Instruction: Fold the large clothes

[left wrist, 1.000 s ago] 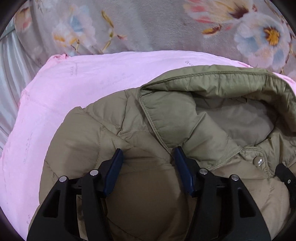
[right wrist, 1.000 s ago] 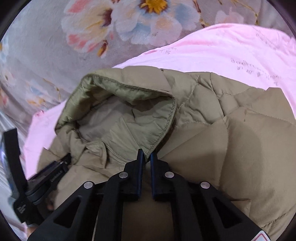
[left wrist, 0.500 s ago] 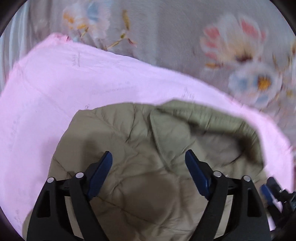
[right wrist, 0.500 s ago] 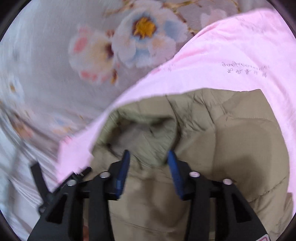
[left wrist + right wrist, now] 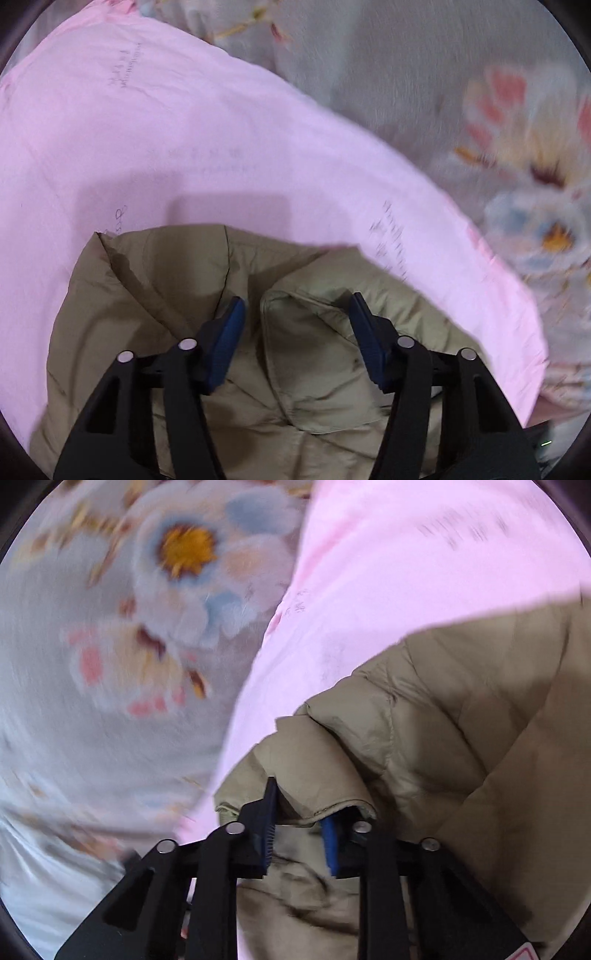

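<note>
Left hand-held gripper [image 5: 295,317]: jaws were closing, well apart, the olive padded jacket [image 5: 155,332] collar flap lying between them, pads not seen pressing. Right hand-held gripper [image 5: 299,812]: jaws were closing, narrow, a collar fold between the pads; contact could not be judged through blur. Jacket lay on a pink sheet [image 5: 184,147], floral bedcover [image 5: 110,627] beyond its far edge.

Small dark print scattered on the pink sheet [image 5: 229,122], too blurred to read; same print in right wrist view, also unreadable.
</note>
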### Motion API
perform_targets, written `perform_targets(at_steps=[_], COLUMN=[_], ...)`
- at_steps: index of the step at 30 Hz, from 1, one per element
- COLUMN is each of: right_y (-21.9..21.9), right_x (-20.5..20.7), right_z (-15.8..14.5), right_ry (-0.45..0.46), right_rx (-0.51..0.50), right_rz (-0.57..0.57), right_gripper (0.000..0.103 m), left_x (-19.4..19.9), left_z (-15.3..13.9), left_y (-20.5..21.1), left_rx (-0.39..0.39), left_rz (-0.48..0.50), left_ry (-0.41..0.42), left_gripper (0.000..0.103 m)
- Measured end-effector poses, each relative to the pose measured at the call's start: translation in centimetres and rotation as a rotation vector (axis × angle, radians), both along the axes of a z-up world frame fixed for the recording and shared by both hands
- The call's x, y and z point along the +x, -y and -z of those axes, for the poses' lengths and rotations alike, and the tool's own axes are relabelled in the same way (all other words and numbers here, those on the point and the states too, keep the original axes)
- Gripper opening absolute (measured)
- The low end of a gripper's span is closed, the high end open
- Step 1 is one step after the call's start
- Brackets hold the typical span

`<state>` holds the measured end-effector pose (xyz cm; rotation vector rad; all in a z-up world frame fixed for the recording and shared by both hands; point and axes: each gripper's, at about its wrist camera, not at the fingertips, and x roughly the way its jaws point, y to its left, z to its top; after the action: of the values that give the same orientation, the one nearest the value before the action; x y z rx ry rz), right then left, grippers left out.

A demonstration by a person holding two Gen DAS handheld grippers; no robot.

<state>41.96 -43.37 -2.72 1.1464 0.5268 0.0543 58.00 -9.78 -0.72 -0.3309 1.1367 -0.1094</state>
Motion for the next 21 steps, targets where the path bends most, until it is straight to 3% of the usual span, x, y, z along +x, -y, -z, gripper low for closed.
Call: perform_targets(at_steps=[5, 10, 12, 21], right_y=[-2.6, -5.7, -6.6, -8.3], right_x=[-0.2, 0.4, 0.9, 2.1], right_z=[-2.0, -1.5, -1.0, -0.2], right_ry=[-0.117, -0.193, -0.212, -0.249], right_rx=[-0.501, -0.812, -0.890, -1.031], right_rz=[-0.075, -0.080, -0.064, -0.011], right_gripper=[0.011, 0.010, 0.011, 0.011], left_x=[-1.5, -3.1, -3.8, -5.1], left_z=[1.6, 3.0, 3.3, 4.3], left_y=[2.9, 4.9, 5.0, 5.9], left_rx=[0.264, 0.433, 0.464, 0.547], left_rz=[0.146, 0.198, 0.197, 0.174], left_ry=[0.073, 0.176, 0.217, 0.323], left_gripper=[0.054, 0.054, 0.054, 0.054])
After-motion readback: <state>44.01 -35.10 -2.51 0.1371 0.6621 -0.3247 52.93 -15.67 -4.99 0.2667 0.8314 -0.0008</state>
